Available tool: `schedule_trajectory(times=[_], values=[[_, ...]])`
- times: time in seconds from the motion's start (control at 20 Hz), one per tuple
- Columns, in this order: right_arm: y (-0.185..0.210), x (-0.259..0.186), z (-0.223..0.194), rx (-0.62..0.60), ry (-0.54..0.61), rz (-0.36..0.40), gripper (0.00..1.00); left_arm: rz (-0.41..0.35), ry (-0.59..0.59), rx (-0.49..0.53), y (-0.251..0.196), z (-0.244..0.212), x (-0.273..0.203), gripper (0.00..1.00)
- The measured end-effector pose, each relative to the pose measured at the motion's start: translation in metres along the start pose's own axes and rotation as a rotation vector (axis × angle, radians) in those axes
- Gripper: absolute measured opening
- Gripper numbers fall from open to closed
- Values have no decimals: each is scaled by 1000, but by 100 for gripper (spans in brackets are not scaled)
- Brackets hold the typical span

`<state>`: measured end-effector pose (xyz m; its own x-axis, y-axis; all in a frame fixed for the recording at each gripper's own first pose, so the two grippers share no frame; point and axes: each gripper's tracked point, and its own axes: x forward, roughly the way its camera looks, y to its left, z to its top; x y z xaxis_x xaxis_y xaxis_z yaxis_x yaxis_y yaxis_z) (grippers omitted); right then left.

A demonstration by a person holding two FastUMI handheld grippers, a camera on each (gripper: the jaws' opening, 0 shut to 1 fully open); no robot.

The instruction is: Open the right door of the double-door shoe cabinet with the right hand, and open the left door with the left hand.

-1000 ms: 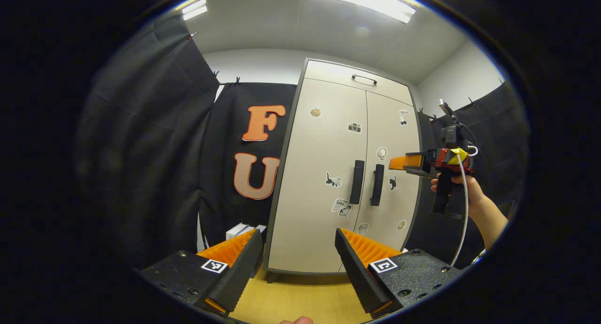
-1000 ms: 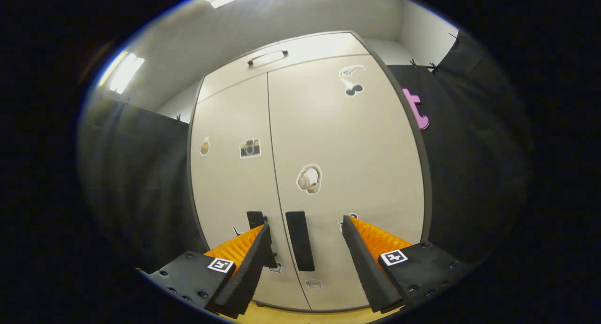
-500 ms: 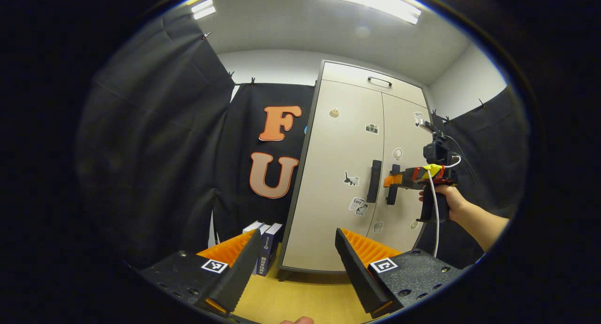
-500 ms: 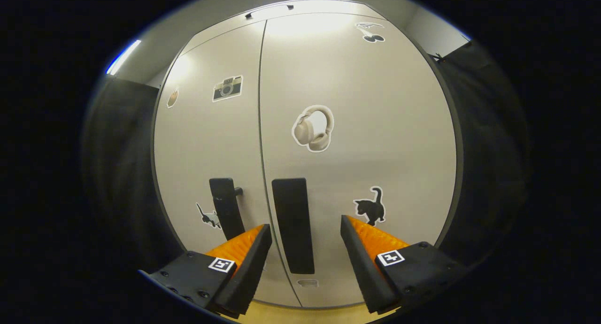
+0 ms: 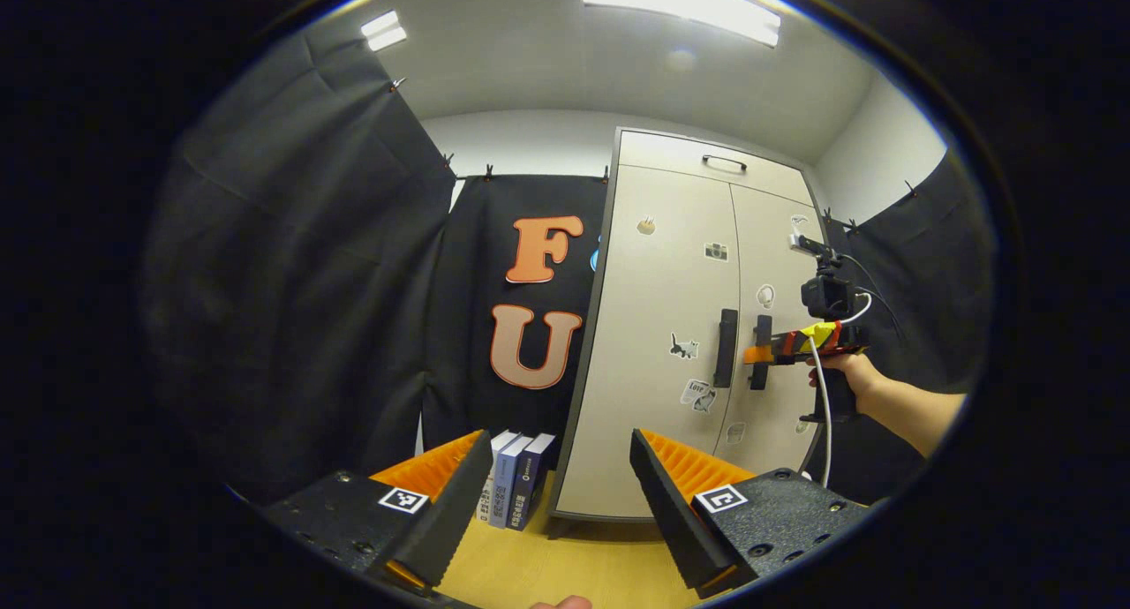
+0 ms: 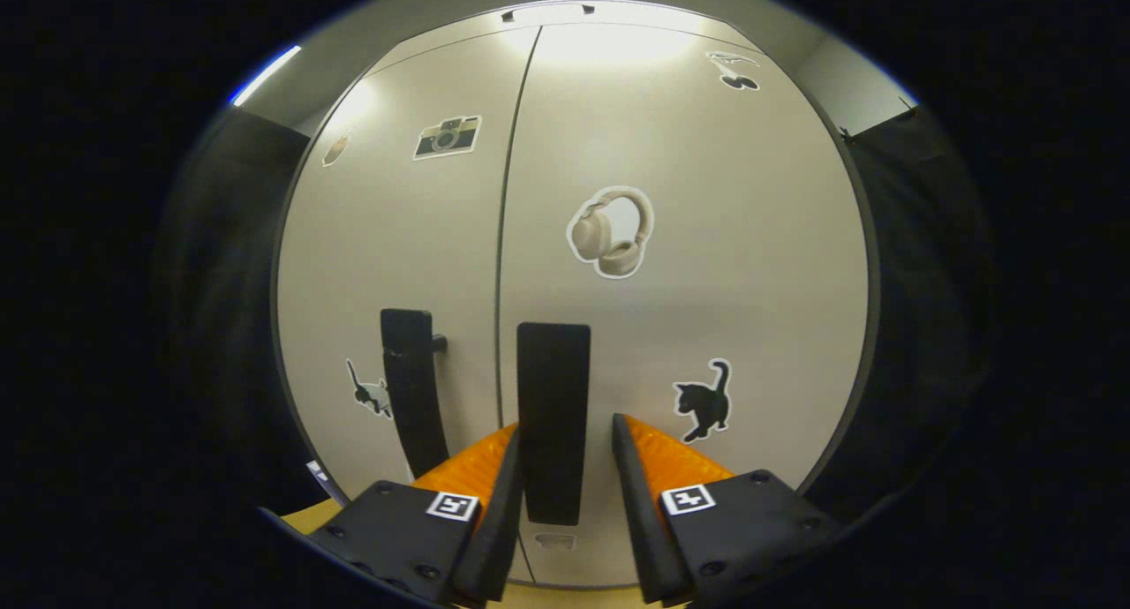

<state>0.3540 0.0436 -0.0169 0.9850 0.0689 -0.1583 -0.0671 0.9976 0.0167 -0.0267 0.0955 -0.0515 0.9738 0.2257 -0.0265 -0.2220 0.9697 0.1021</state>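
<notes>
The beige double-door shoe cabinet [image 5: 662, 309] stands with both doors closed. In the right gripper view, my right gripper [image 6: 565, 428] straddles the right door's black vertical handle [image 6: 553, 415]. Its fingers have narrowed; the left one is at the handle's edge and a small gap shows on the right side. The left door's handle [image 6: 410, 388] is just left of it. In the left gripper view, a hand holds the right gripper [image 5: 757, 355] against the right handle, beside the left door's handle [image 5: 726, 347]. My left gripper [image 5: 559, 437] is open and holds nothing, well back from the cabinet.
A few books [image 5: 514, 477] stand on the wooden floor [image 5: 547, 574] left of the cabinet's base. Black cloth walls close in on both sides. A drawer with a small handle [image 5: 724, 161] tops the cabinet. Stickers dot both doors.
My right gripper moved in until the right door's handle sits between its fingers, and the fingers narrowed. The left gripper view swung left, so the cabinet shifted right and looks farther off.
</notes>
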Motion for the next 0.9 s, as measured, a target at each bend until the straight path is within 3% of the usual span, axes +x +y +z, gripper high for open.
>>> schedule_trajectory(times=[0.05, 0.2, 0.45, 0.6, 0.9], values=[[1, -3, 0, 0, 5, 14, 38, -10, -1, -10, -4, 0, 0, 94], [1, -2, -1, -7, -4, 39, 27, -43, 10, -16, -15, -3, 3, 95], [2, -21, -3, -21, 31, 113, 27, -109, 13, -87, -42, -4, 9, 94], [-6, -54, -7, -26, 53, 154, 27, -146, 23, -119, -56, -5, 10, 94], [-23, -104, -8, -25, 48, 207, 27, -165, 10, -107, -65, 1, 5, 95]])
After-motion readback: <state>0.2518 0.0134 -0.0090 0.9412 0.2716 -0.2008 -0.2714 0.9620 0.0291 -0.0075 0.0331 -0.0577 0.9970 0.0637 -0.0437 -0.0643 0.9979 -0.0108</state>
